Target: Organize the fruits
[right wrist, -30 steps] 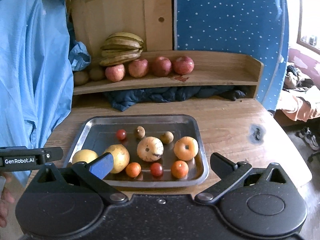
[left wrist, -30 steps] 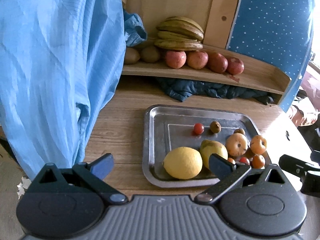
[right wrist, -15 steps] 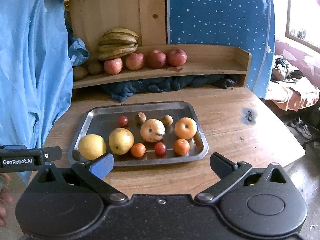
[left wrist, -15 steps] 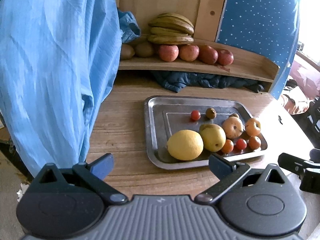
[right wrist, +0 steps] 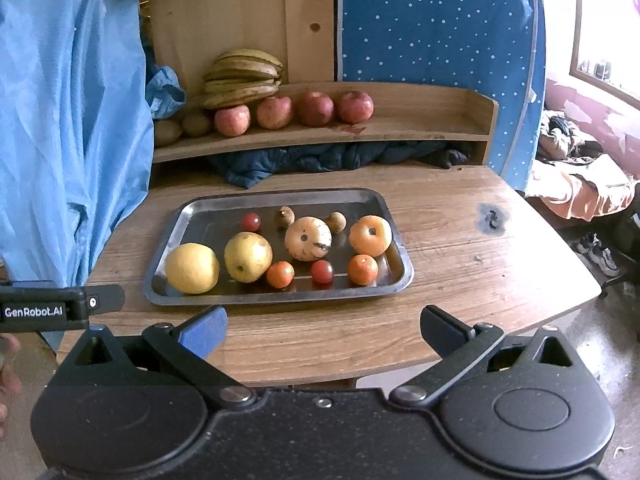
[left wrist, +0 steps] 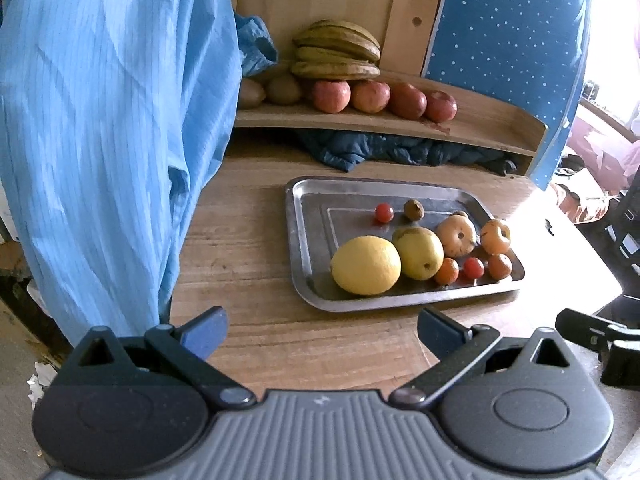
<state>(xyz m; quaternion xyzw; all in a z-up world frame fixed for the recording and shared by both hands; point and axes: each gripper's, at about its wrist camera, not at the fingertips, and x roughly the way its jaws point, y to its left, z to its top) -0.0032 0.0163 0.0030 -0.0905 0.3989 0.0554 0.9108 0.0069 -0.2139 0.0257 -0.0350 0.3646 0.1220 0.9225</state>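
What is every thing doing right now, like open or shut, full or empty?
Left tongs: open, holding nothing.
Right tongs: open, holding nothing.
Metal tray: flat on the table, fruit inside.
Lemon: lying in the tray's near left corner.
Apples: lined up on the shelf.
Bananas: stacked above the apples.

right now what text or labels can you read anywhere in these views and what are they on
"GenRobot.AI": white letters on the black body of the left gripper, seen at the left edge of the right wrist view.
No other readable text. The small pale mark on the grey housing in the left wrist view is too small to read. The fruits, metal tray and wooden shelf carry no visible labels.
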